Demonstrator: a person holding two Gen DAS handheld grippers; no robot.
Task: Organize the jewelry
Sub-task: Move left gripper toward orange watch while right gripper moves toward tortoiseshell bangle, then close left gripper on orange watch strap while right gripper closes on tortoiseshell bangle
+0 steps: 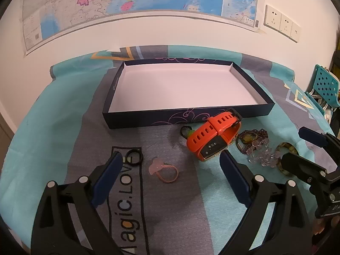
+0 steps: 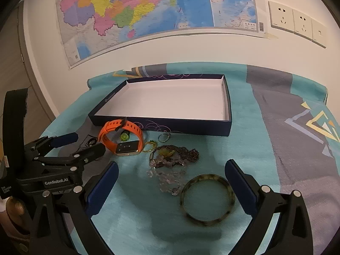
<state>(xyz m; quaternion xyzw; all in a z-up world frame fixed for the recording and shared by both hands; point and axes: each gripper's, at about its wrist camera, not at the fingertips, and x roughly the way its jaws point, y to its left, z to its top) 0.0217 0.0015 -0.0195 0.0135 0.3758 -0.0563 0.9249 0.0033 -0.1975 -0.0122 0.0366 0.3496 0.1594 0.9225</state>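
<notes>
A shallow dark blue box [image 1: 148, 120] with a white inside lies on the table; it also shows in the right wrist view [image 2: 187, 126]. In front of it lie an orange watch [image 1: 212, 136], a black ring [image 1: 134, 155], a pink ring with a charm [image 1: 163, 170], a bead necklace pile [image 1: 255, 146] and a mottled bangle [image 2: 207, 197]. My left gripper [image 1: 170, 161] is open and empty above the pink ring. My right gripper [image 2: 172, 170] is open and empty, with the bangle and beads [image 2: 170, 165] between its fingers.
A teal and grey cloth [image 2: 276, 127] covers the table. A map [image 1: 127, 0] and wall sockets [image 2: 297, 21] are on the wall behind. A teal perforated chair [image 1: 325, 82] stands at the right. A small silver ring [image 2: 164, 137] lies by the box.
</notes>
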